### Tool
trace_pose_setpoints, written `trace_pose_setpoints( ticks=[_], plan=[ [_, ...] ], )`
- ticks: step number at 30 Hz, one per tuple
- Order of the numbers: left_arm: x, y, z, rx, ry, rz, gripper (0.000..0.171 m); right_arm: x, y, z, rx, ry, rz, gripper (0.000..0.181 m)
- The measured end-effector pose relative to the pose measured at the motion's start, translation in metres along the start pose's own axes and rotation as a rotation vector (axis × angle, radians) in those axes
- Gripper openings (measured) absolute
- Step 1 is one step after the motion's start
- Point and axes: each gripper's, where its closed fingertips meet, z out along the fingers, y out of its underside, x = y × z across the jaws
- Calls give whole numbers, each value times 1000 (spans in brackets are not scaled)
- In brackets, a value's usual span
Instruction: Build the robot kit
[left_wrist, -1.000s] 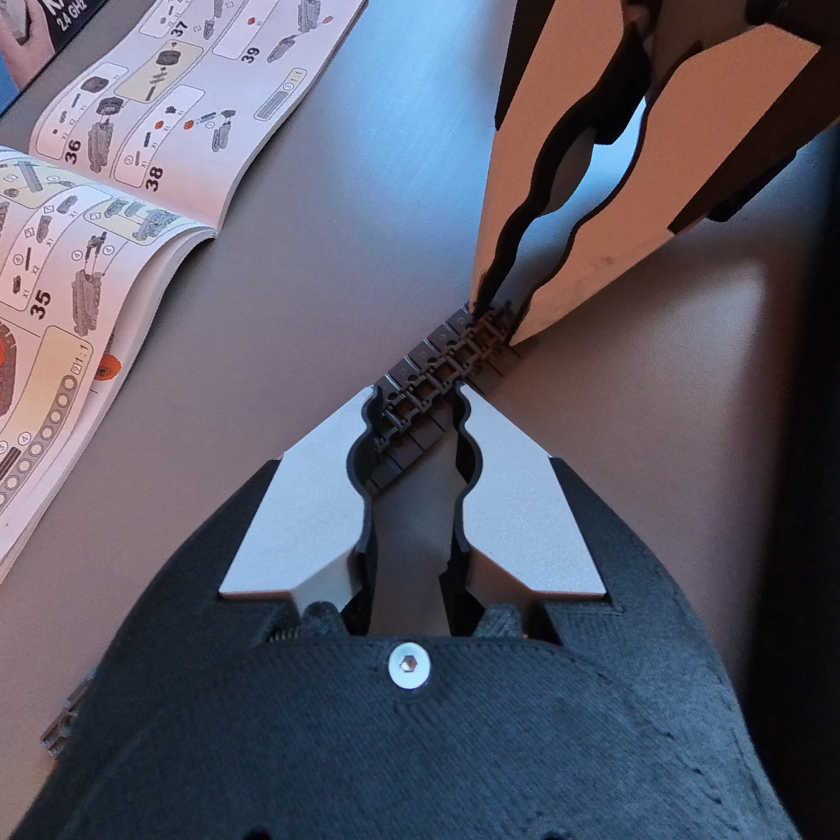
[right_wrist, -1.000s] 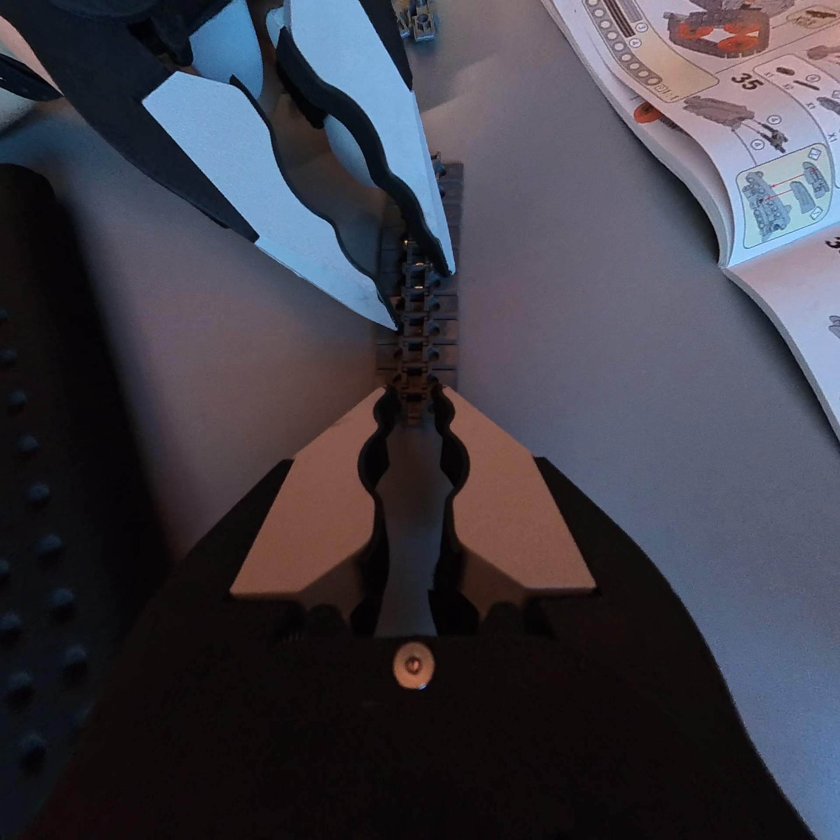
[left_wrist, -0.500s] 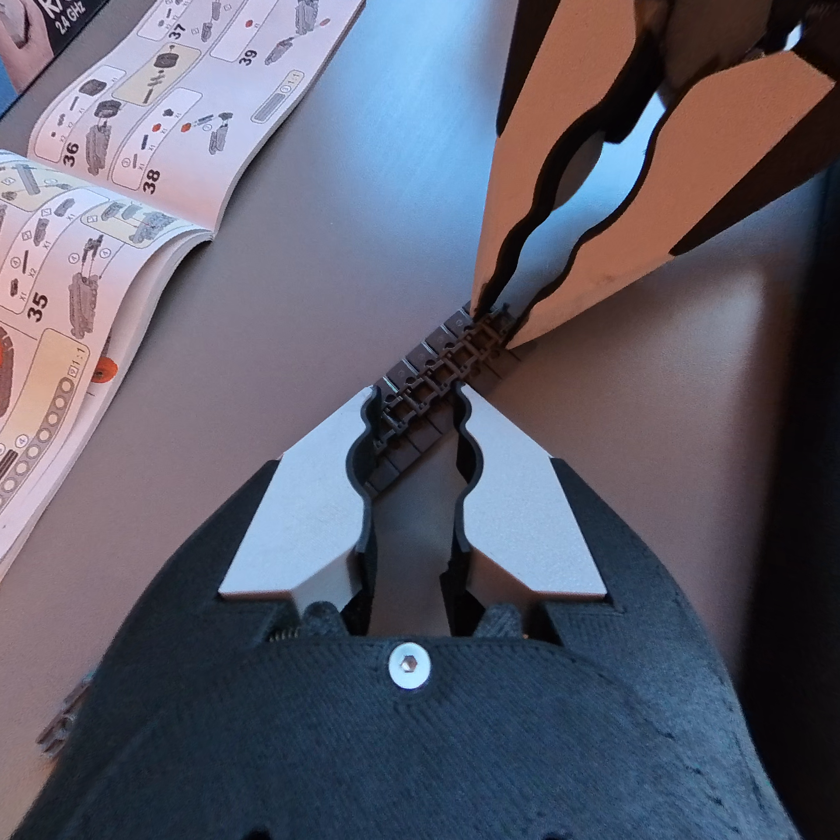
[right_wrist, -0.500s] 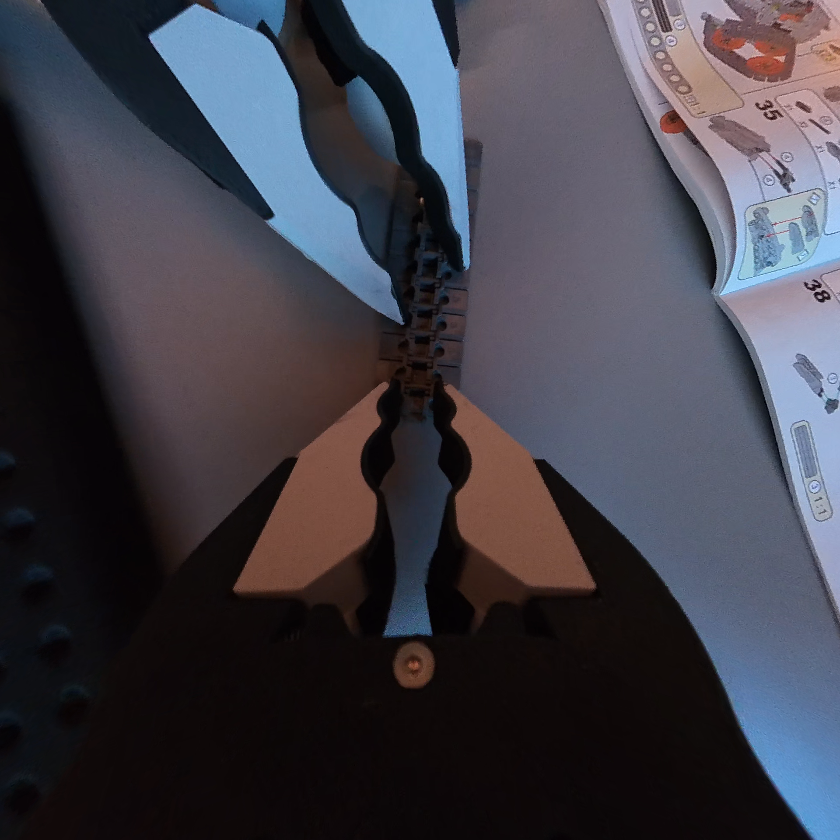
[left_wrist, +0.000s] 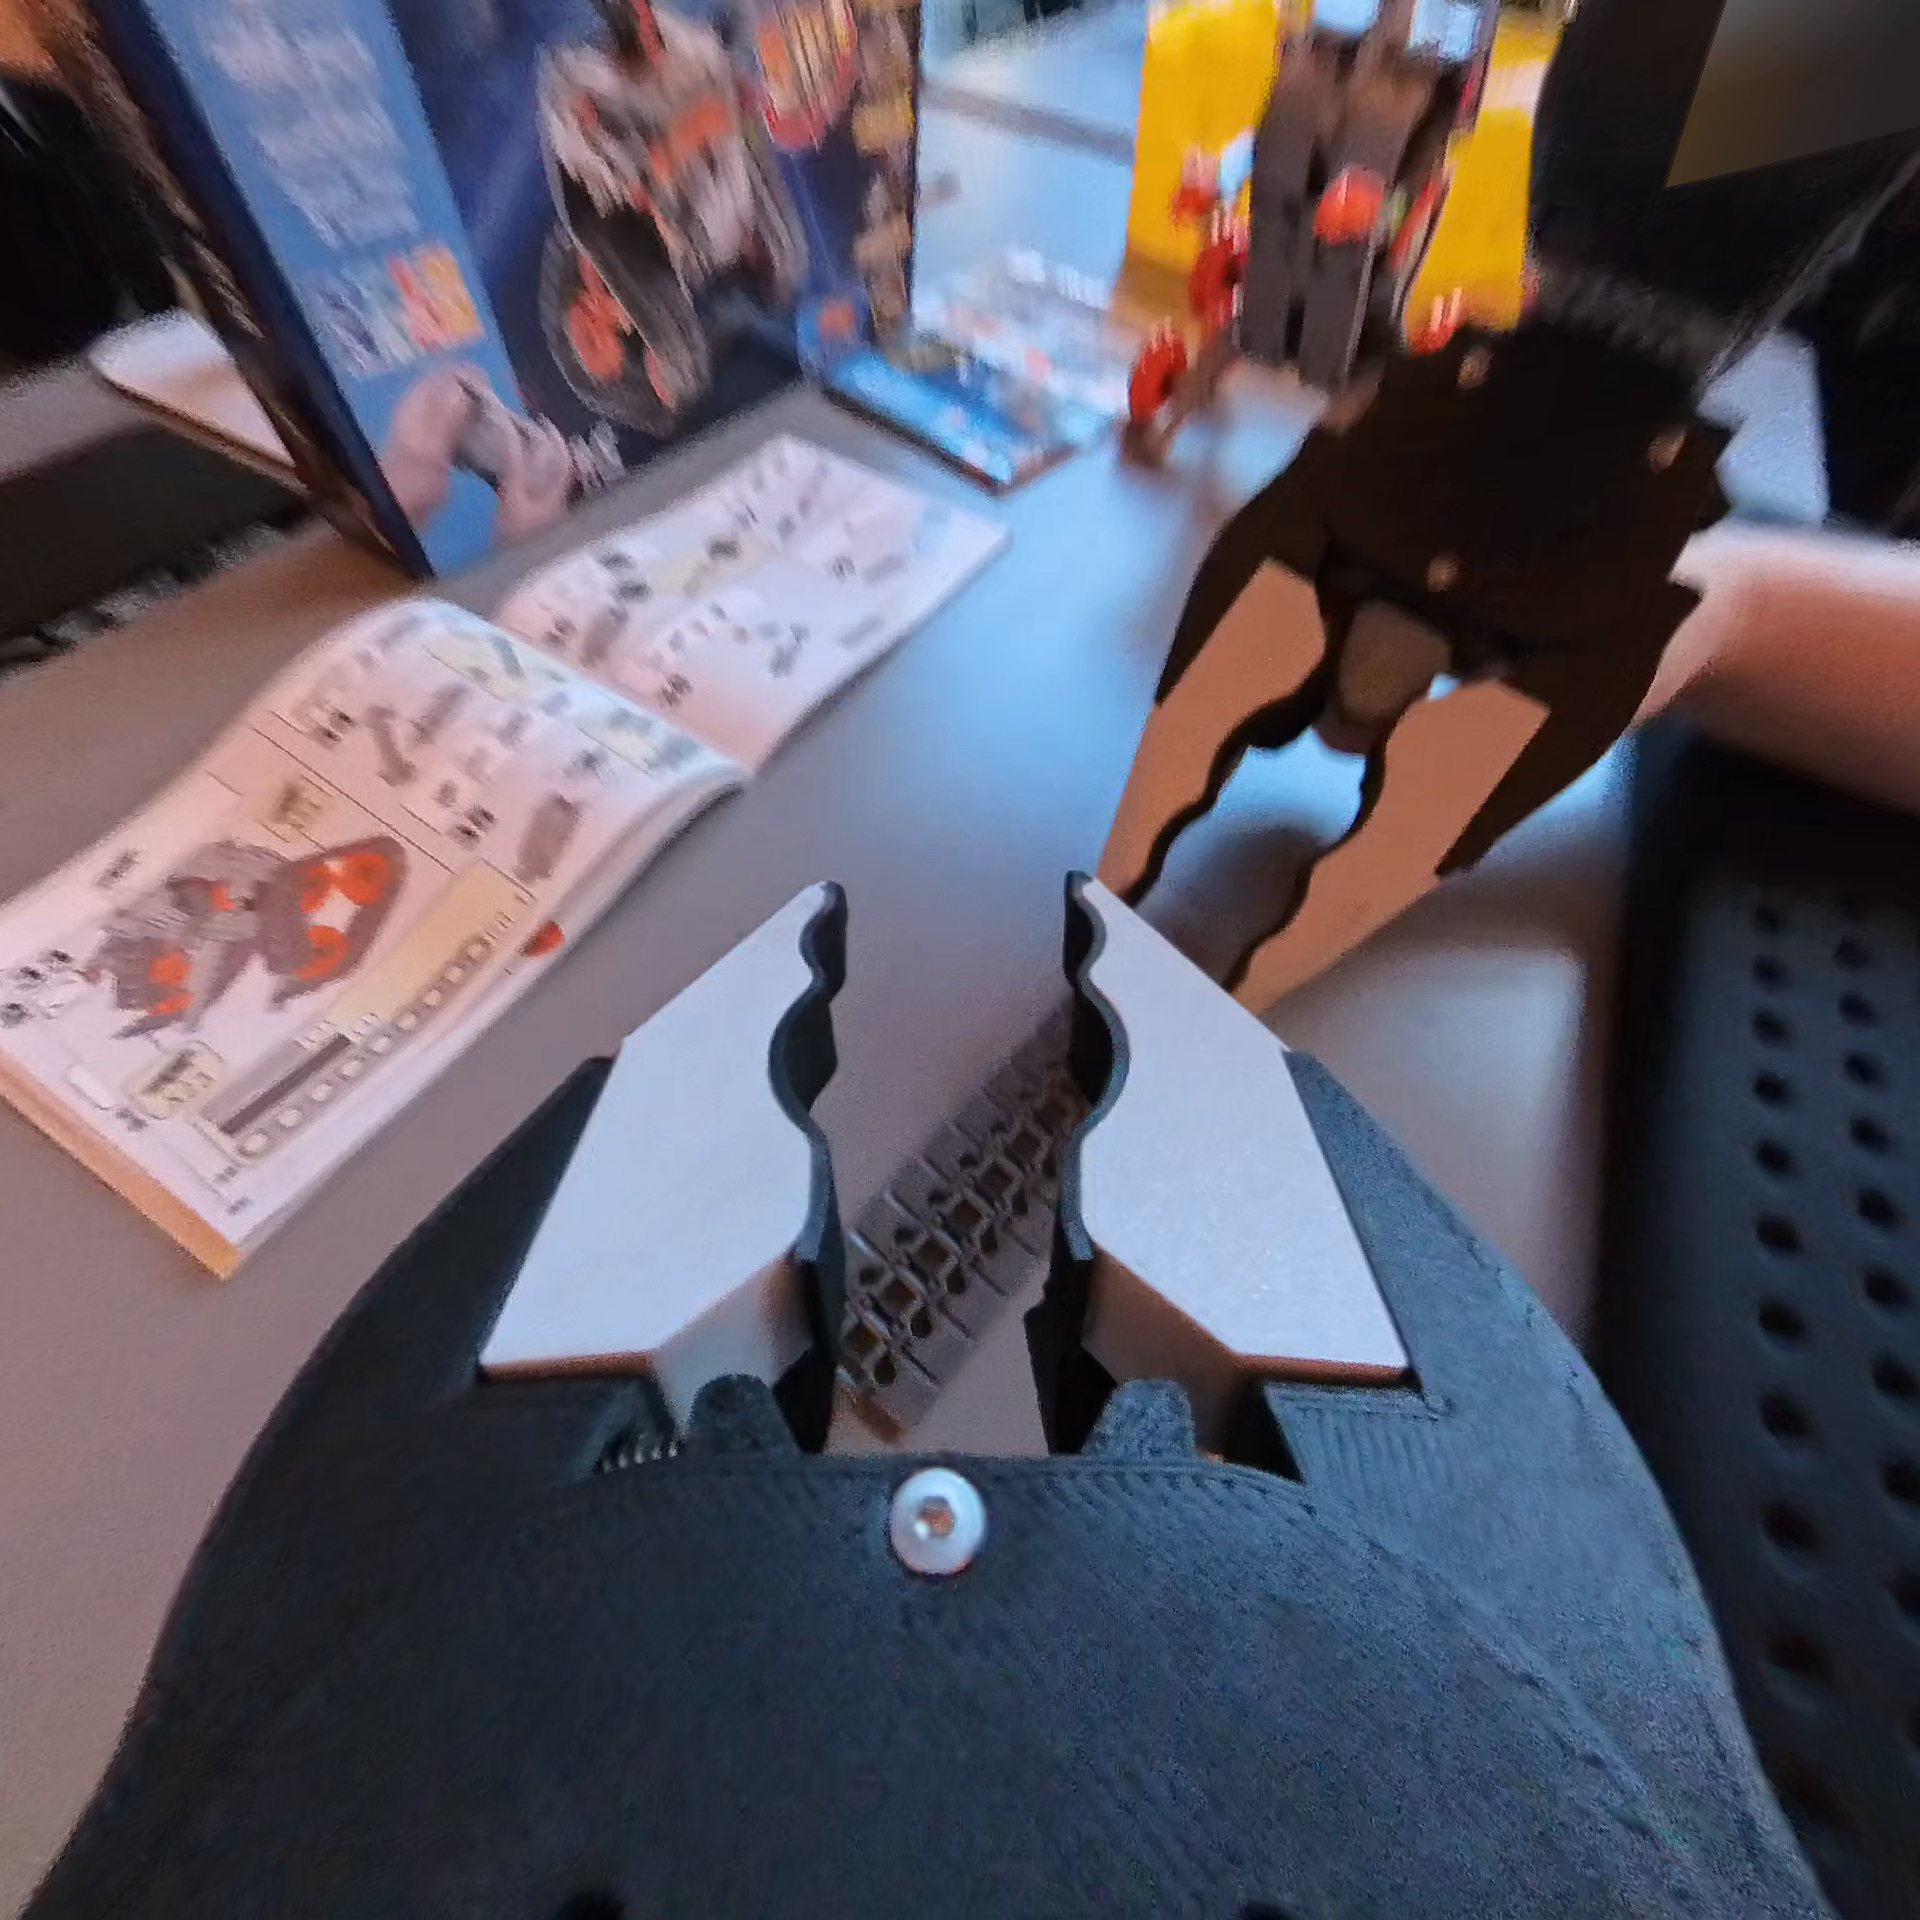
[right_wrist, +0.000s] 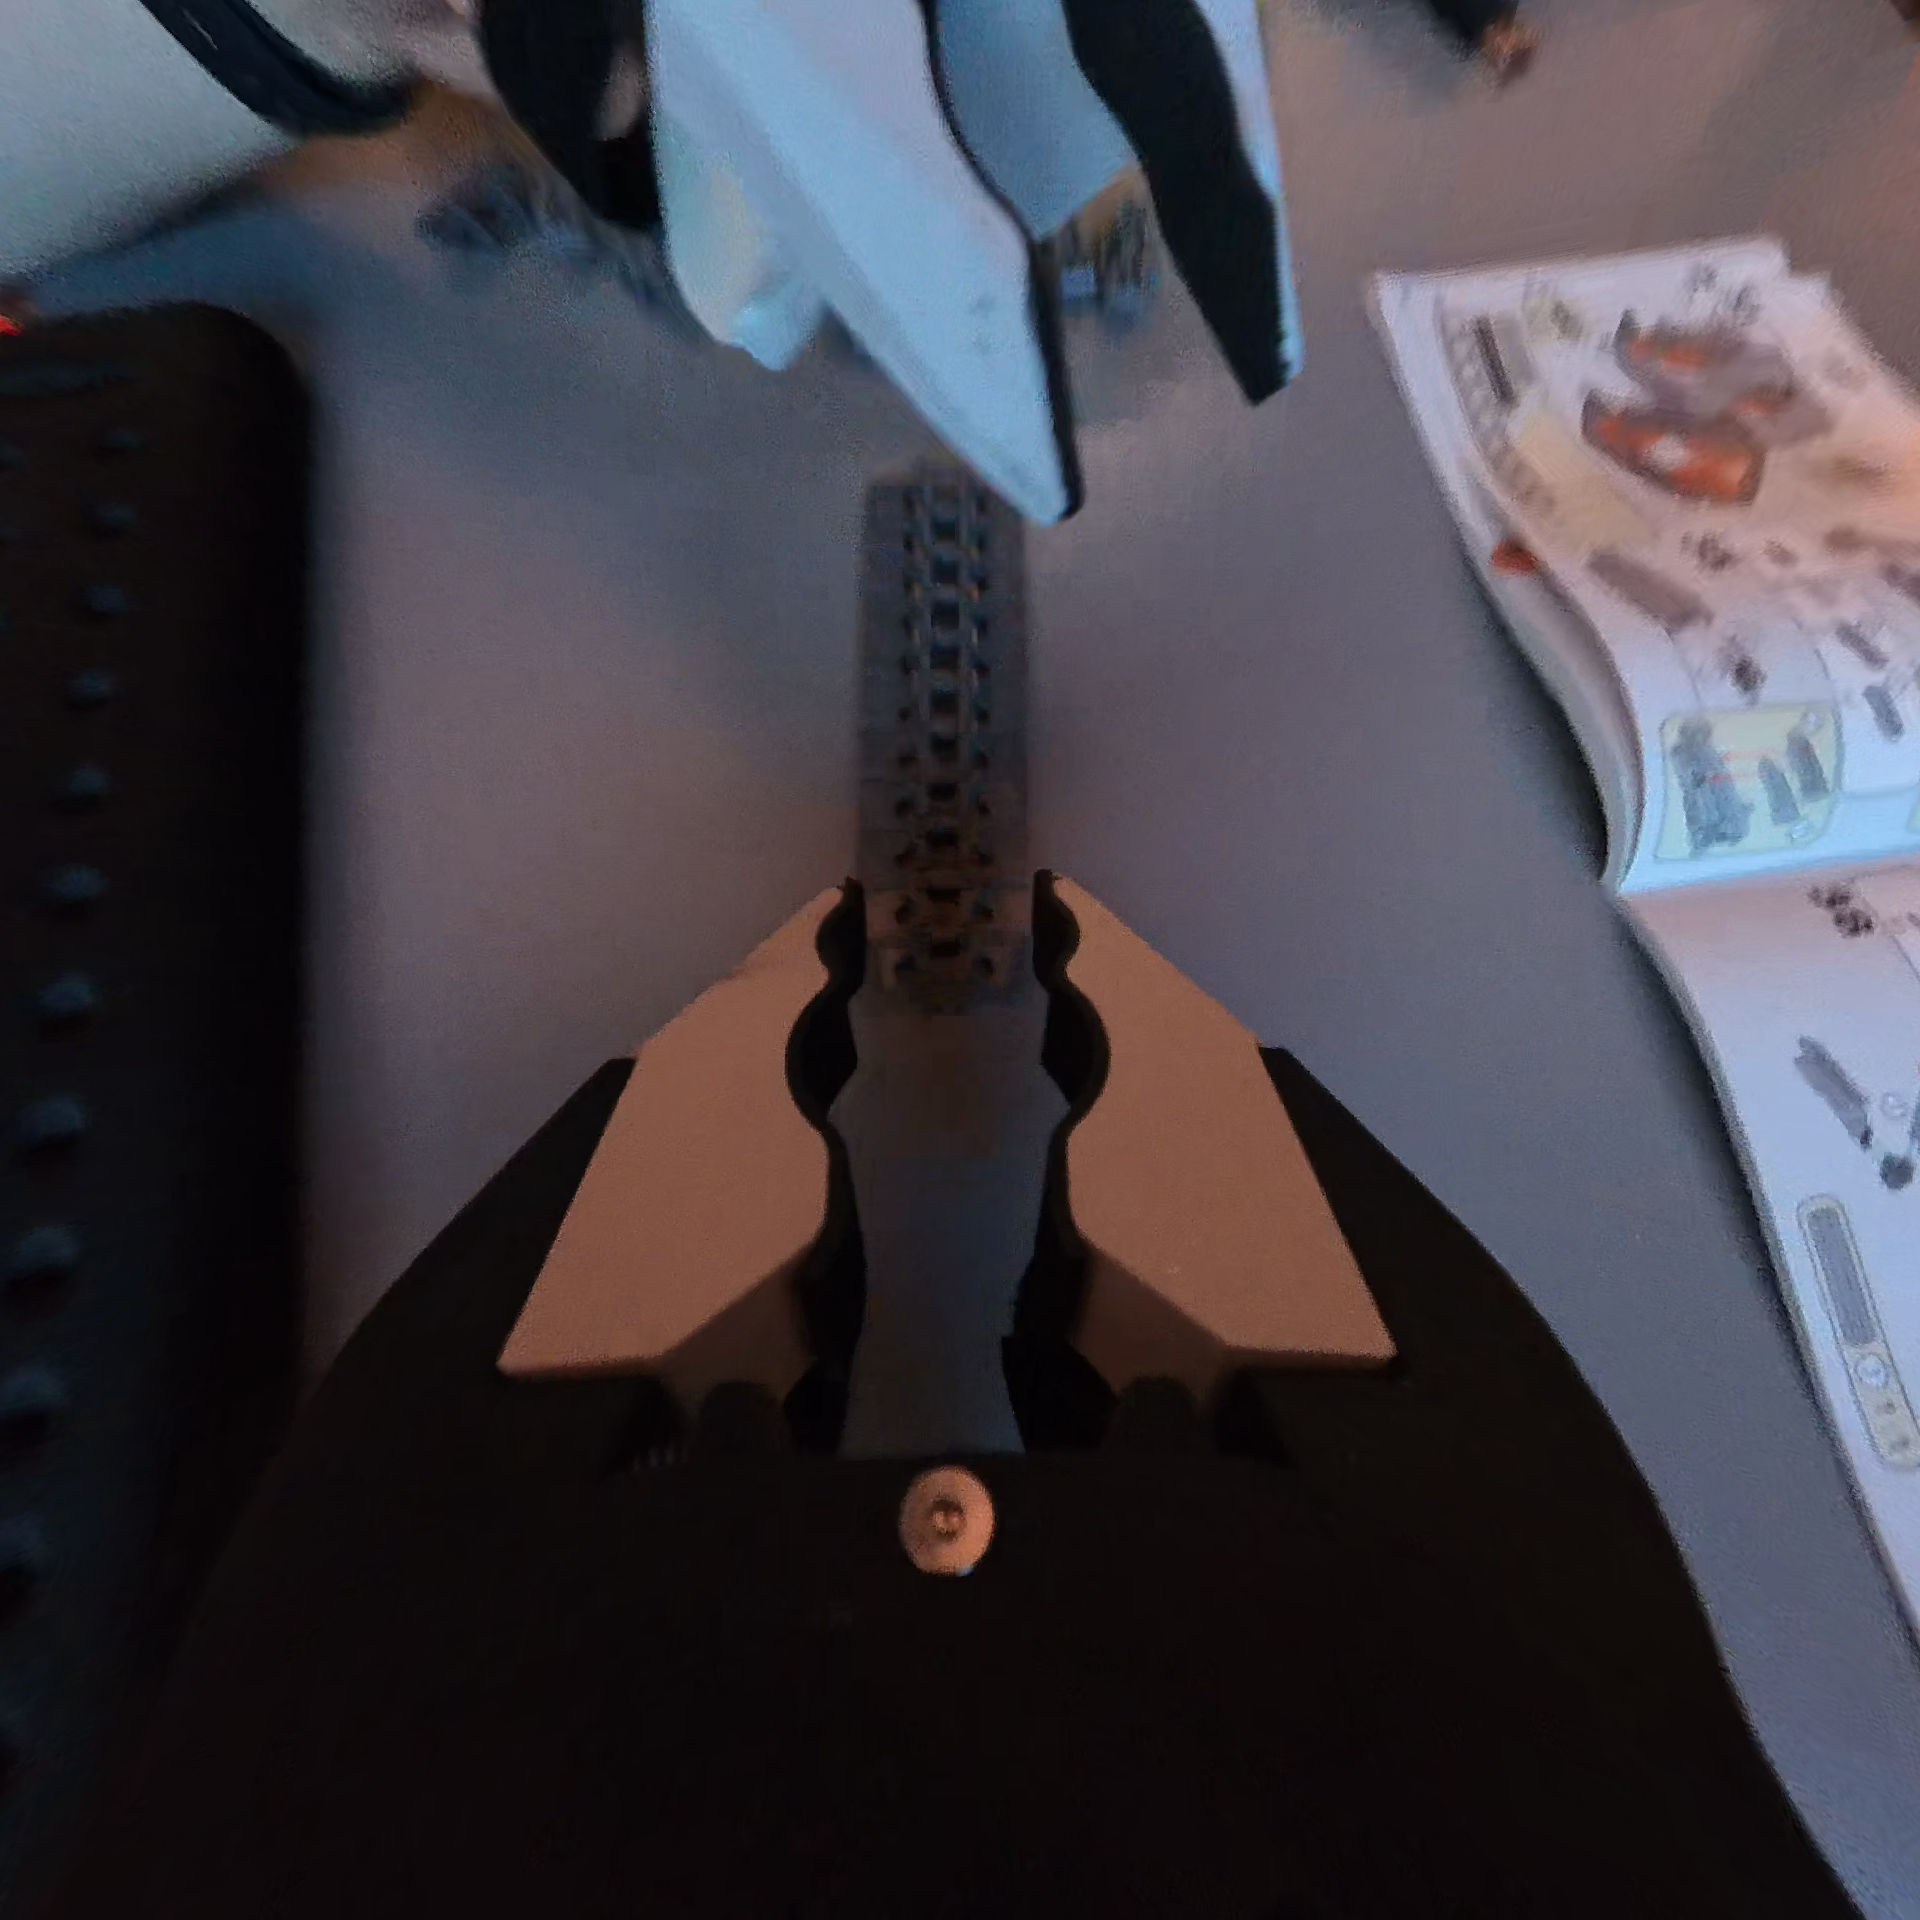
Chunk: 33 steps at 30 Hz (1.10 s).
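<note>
A grey table (left_wrist: 935, 790) fills both views. On it lies a track (right_wrist: 940, 727), a straight strip of linked dark grey plastic pieces, flat on the surface.

The left gripper (left_wrist: 948, 914) is released, its two fingers spread wide and holding nothing. It hangs above the track, which shows through the gap between the fingers near their base.

The right gripper (right_wrist: 948, 896) is also released and empty. Its fingertips sit either side of the track's near end; contact cannot be judged through the blur. In the left view it stands beyond the track's far end with fingers apart.

An open booklet (left_wrist: 447, 790) of building diagrams lies left of the track, well apart from it. Behind the booklet stands a blue box (left_wrist: 540, 239). A black perforated mat (left_wrist: 1787, 1143) lies along the table's right side.
</note>
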Motion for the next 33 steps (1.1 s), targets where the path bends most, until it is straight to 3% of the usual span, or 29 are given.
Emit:
trace_pose_setpoints(
  ticks=[5, 9, 13, 17, 21, 24, 25, 27, 30, 33],
  plan=[
    [-16, -76, -68, 460, -65, -30, 56, -11, -64, 1, 298, -67, -39, 31],
    [-9, -111, -124, 706, -65, 31, 70, -17, -98, 38, 350, -68, -144, 37],
    [-11, -113, -129, 722, -111, 74, 93, -33, -105, 81, 260, -110, -251, 36],
    [-27, -110, -131, 741, -166, 32, 90, -24, -98, 111, 122, -28, -465, 35],
    [-34, -107, -130, 738, -179, 4, 87, -24, -98, 128, 56, -58, -621, 35],
    [-39, -104, -128, 724, -182, -10, 85, -23, -98, 135, 15, -133, -550, 30],
    [-42, -103, -128, 724, -192, -18, 77, -23, -97, 137, -1, -159, -505, 23],
    [-46, -102, -130, 730, -199, -31, 79, -24, -94, 135, -16, -192, -441, 19],
    [-52, -101, -134, 742, -197, -68, 79, -23, -94, 116, 30, -190, -426, 5],
    [-63, -97, -138, 754, -219, -118, 78, -21, -91, 86, 133, -195, -349, 4]
  ],
)
